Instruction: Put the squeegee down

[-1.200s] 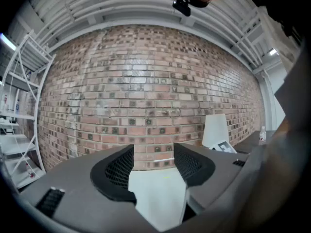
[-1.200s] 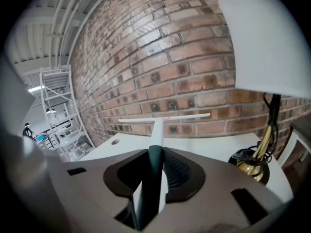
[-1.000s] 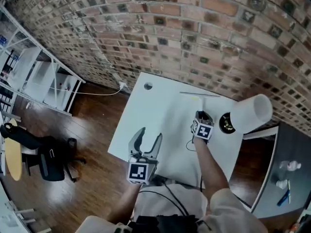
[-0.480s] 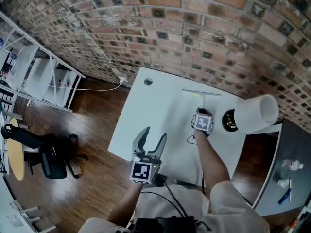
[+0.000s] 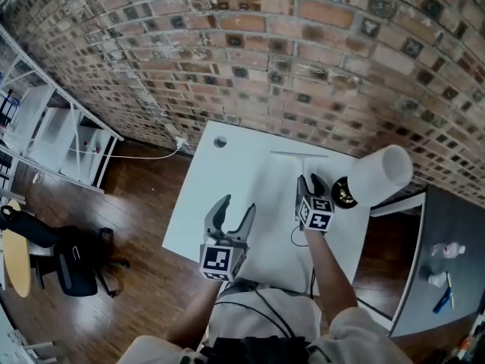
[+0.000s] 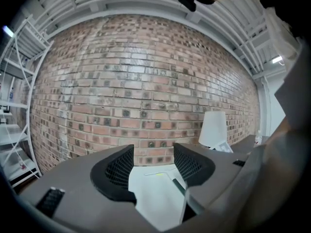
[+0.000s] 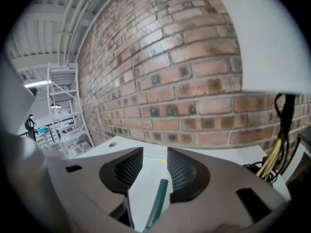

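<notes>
Just beside the lamp (image 5: 379,174), right gripper (image 5: 309,180) is opening around the squeegee (image 5: 299,155); left gripper (image 5: 236,205) gapes empty.

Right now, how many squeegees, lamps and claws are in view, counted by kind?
squeegee: 1, lying on the white table
lamp: 1, with a white shade
claws: 2, the left claw open and empty; the right claw opening, with the squeegee handle between its jaws but not pressed
Total: 4
</notes>
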